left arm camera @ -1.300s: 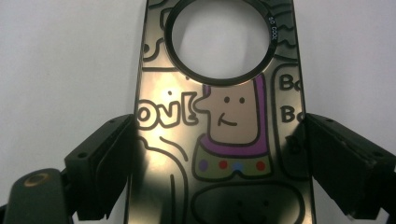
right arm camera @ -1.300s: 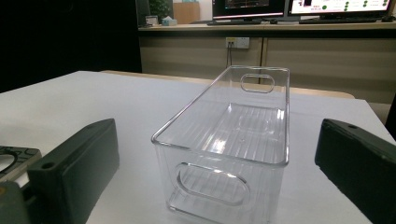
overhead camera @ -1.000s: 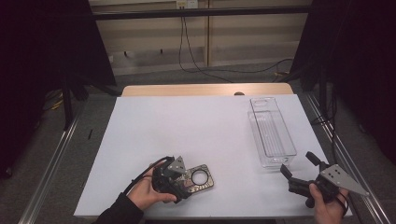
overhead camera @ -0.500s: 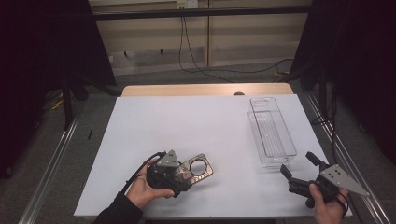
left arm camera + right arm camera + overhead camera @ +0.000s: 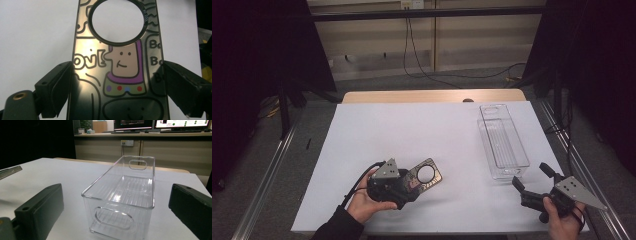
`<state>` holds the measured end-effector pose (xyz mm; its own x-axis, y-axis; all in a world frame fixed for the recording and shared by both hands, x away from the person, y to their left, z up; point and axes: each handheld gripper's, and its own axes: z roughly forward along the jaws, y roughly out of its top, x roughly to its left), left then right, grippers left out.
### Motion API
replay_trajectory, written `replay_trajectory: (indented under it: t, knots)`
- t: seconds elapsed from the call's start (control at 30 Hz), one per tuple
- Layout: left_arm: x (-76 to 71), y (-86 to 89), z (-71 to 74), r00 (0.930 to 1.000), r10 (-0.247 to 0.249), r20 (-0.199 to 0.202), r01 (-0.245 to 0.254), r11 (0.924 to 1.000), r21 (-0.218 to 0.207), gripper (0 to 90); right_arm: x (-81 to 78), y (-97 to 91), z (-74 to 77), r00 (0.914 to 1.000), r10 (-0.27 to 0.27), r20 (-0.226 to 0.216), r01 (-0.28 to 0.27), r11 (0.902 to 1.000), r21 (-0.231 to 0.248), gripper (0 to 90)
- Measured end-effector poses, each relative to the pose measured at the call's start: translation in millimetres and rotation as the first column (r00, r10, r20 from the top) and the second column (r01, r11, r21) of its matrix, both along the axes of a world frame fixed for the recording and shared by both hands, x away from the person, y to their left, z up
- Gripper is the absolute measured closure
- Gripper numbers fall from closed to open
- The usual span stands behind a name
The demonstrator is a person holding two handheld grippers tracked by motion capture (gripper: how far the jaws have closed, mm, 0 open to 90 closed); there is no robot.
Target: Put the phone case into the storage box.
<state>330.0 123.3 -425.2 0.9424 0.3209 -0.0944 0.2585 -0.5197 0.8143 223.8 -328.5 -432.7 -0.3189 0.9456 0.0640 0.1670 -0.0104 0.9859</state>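
Observation:
A flat glossy plate (image 5: 428, 175) with cartoon drawings and a round hole lies low over the white sheet at front left. My left gripper (image 5: 412, 183) is shut on it, and a hand holds the gripper from below. In the left gripper view the plate (image 5: 120, 75) runs away from me, and the left gripper (image 5: 117, 66) has one black jaw against each long edge. My right gripper (image 5: 531, 176) is open at front right with nothing between its jaws. It points at a clear, empty plastic bin (image 5: 503, 142). The right gripper (image 5: 116, 190) frames the bin's near end (image 5: 120, 205).
A white sheet (image 5: 412, 130) covers the table, and a wooden edge (image 5: 432, 96) shows at the back. Metal rails (image 5: 267, 175) run along both sides. Cables (image 5: 422, 65) trail on the floor behind the table. Monitors (image 5: 160, 123) stand on a desk beyond.
The left hand has turned a little with the plate, so the plate's holed end swung slightly away and to the right. The right gripper has stayed in place.

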Motion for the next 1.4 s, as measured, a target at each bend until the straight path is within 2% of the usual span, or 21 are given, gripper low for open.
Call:
replay_trajectory:
  t: [0.17, 0.37, 0.4, 0.47, 0.57, 0.67, 0.8, 0.93, 1.1, 1.23, 1.4]
  knots:
    - [-0.3, 2.3, 2.3, 0.9999, 0.012, 0.008, -0.012, 0.9987, -0.05, 12.3, 0.0, 0.1, 0.0, 1.0, 0.004, 0.0, -0.004, 1.0, -0.004, 0.0]
    - [0.3, 6.2, 5.4, 0.9995, 0.027, 0.016, -0.025, 0.9928, -0.117, 12.2, 0.1, 0.2, -0.1, 1.0, 0.006, -0.004, -0.006, 1.0, -0.003, 0.0]
    - [-0.3, 5.8, 5.2, 0.9997, 0.002, 0.024, 0.001, 0.9908, -0.135, 12.3, 0.2, 0.1, -0.2, 1.0, 0.008, -0.004, -0.008, 1.0, -0.003, 0.0]
    - [-2.3, 4.5, 5.2, 0.9984, -0.007, 0.057, 0.015, 0.9887, -0.149, 12.2, 0.1, 0.1, -0.2, 0.9999, 0.009, -0.006, -0.009, 1.0, -0.004, 0.0]
    - [-4.0, 1.6, 4.5, 0.9963, -0.028, 0.081, 0.042, 0.9841, -0.172, 12.3, 0.2, 0.0, -0.3, 0.9999, 0.011, -0.005, -0.011, 0.9999, -0.007, 0.0]
    - [-3.9, 1.2, 4.4, 0.9964, -0.026, 0.081, 0.042, 0.9797, -0.196, 12.3, -0.1, 0.1, -0.3, 0.9999, 0.011, -0.004, -0.011, 0.9999, -0.004, 0.0]
    - [-2.0, 3.9, 6.8, 0.9969, -0.007, 0.079, 0.026, 0.969, -0.246, 12.3, -0.3, 0.4, 0.3, 0.9999, 0.015, 0.002, -0.015, 0.9999, -0.005, 0.0]
    - [0.4, 6.6, 8.9, 0.9981, 0.004, 0.061, 0.012, 0.9631, -0.269, 12.3, 0.1, 0.8, -0.6, 0.9998, 0.022, -0.003, -0.022, 0.9998, -0.004, 0.0]
    - [0.8, 7.4, 11.4, 0.9981, 0.002, 0.061, 0.016, 0.9563, -0.292, 12.3, -0.5, 2.3, 1.9, 0.9995, 0.033, 0.0, -0.033, 0.9992, -0.021, 0.0]
    - [-0.1, 7.6, 14.6, 0.9978, 0.004, 0.066, 0.017, 0.9506, -0.31, 12.3, 0.3, 2.9, 3.0, 0.9985, 0.054, -0.002, -0.054, 0.9985, 0.012, 0.0]
    - [-0.1, 6.9, 19.0, 0.9979, -0.007, 0.064, 0.028, 0.9418, -0.335, 12.3, -0.6, 8.1, 10.8, 0.9947, 0.101, 0.02, -0.101, 0.9948, 0.01, 0.0]
